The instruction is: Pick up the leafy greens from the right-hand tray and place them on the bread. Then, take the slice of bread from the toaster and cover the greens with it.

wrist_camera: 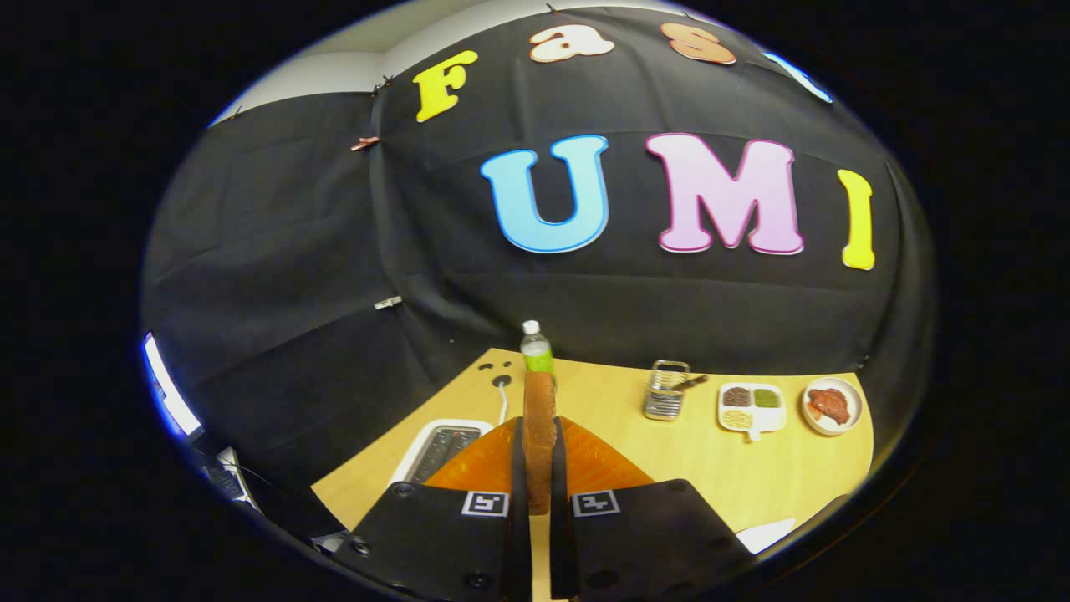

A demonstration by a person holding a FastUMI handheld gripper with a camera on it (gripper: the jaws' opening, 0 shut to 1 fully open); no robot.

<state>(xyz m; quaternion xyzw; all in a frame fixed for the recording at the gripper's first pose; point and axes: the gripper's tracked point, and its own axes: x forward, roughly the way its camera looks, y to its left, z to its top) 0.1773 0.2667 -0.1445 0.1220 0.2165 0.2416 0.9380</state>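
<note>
My gripper is shut on a slice of bread, which stands edge-on and upright between the two fingers, lifted above the table. Behind and to the left of the fingers sits the white toaster with dark slots on top. The greens and the other bread are hidden from this angle.
The wooden table holds a water bottle straight beyond the bread, a small wire basket, a white divided dish of spices and a white plate with reddish meat. A white object's edge lies near the right finger.
</note>
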